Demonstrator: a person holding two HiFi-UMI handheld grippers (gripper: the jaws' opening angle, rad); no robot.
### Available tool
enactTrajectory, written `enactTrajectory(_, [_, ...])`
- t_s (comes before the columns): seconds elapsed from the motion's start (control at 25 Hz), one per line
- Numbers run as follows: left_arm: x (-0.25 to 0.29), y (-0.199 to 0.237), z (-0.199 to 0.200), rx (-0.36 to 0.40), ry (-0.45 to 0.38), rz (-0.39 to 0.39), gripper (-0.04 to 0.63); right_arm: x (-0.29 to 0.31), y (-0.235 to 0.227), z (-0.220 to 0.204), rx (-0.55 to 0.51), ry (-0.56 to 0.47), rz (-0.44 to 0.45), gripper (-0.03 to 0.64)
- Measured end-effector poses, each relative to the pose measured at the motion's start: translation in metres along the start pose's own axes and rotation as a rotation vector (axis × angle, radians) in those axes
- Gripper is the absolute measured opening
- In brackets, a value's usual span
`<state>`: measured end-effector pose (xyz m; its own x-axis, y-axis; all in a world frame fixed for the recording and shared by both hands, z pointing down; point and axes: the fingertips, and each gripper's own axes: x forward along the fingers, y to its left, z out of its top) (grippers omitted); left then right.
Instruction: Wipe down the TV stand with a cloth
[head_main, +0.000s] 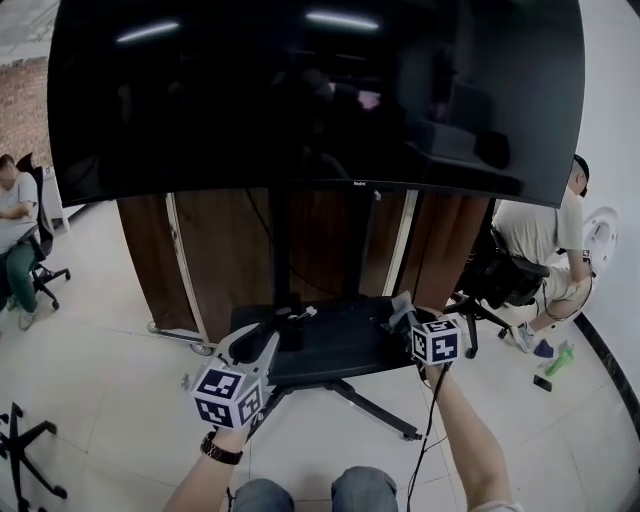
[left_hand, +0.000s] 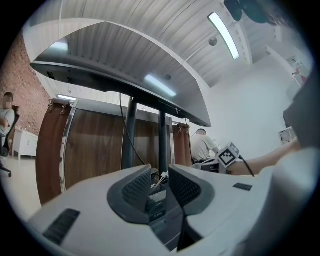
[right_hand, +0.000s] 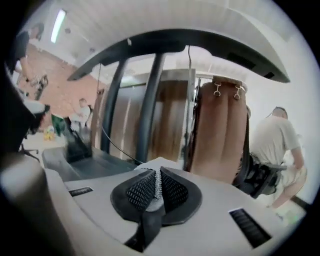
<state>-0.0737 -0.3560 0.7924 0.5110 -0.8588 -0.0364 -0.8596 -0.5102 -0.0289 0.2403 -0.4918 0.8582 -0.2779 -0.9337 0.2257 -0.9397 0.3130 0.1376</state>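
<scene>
Between the clenched jaws of the right gripper (right_hand: 158, 174) sits one cloth (right_hand: 156, 161). Jaws of the left gripper (left_hand: 160, 181) stand apart, empty, one TV stand (left_hand: 130, 135) beyond them.

Glossy TV (head_main: 300, 100), matt blk stand (head_main: 340, 345), wood-look panels (head_main: 225, 250).

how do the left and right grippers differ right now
The left gripper has its fingers apart with nothing between them; the right gripper has its fingers shut on the cloth. In the head view the right gripper is held further forward than the left gripper. Both point toward the TV stand.
</scene>
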Motion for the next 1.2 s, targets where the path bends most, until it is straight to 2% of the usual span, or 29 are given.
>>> enactTrajectory(0.08, [-0.001, 0.004, -0.002, 0.0, -0.005, 0.008, 0.13, -0.019, 0.075, 0.027, 0.146, -0.132, 0.17, 0.005])
enactTrajectory(0.16, [-0.008, 0.008, -0.002, 0.007, -0.011, 0.024, 0.132, -0.033, 0.169, 0.04, 0.238, -0.206, 0.345, 0.005])
enactTrajectory(0.28, [-0.032, 0.025, 0.005, 0.029, -0.032, 0.081, 0.132, -0.044, 0.299, 0.043, 0.259, -0.224, 0.566, 0.005])
enactTrajectory(0.36, [-0.046, 0.036, 0.005, 0.043, -0.032, 0.11, 0.132, -0.039, 0.35, 0.033, 0.224, -0.194, 0.638, 0.005])
enactTrajectory(0.44, [-0.046, 0.04, -0.004, 0.044, -0.016, 0.111, 0.132, -0.021, 0.342, 0.01, 0.222, -0.153, 0.596, 0.005])
enactTrajectory(0.56, [-0.04, 0.035, -0.026, 0.021, 0.011, 0.085, 0.132, -0.014, 0.236, -0.023, 0.298, -0.151, 0.41, 0.005])
enactTrajectory(0.64, [-0.039, 0.032, -0.038, 0.003, 0.023, 0.068, 0.132, -0.029, 0.138, -0.051, 0.337, -0.142, 0.242, 0.005])
enactTrajectory(0.76, [-0.041, 0.031, -0.051, 0.0, 0.027, 0.047, 0.132, -0.074, -0.013, -0.109, 0.352, -0.09, -0.102, 0.004])
enactTrajectory(0.8, [-0.044, 0.033, -0.055, 0.002, 0.021, 0.042, 0.132, -0.091, -0.047, -0.126, 0.333, -0.078, -0.206, 0.005])
enactTrajectory(0.84, [-0.05, 0.034, -0.058, 0.007, 0.012, 0.036, 0.132, -0.105, -0.064, -0.138, 0.306, -0.07, -0.27, 0.005])
enactTrajectory(0.88, [-0.057, 0.033, -0.062, 0.017, 0.002, 0.03, 0.132, -0.112, -0.062, -0.149, 0.27, -0.064, -0.283, 0.005])
enactTrajectory(0.96, [-0.073, 0.025, -0.077, 0.039, -0.003, 0.025, 0.132, -0.103, -0.014, -0.167, 0.167, -0.054, -0.194, 0.005])
enactTrajectory(1.08, [-0.099, 0.024, -0.128, 0.026, 0.028, 0.039, 0.132, -0.059, 0.116, -0.183, 0.01, -0.076, 0.026, 0.005])
enactTrajectory(1.2, [-0.114, 0.045, -0.185, 0.005, 0.058, 0.068, 0.132, 0.005, 0.226, -0.193, -0.028, -0.12, 0.185, 0.005])
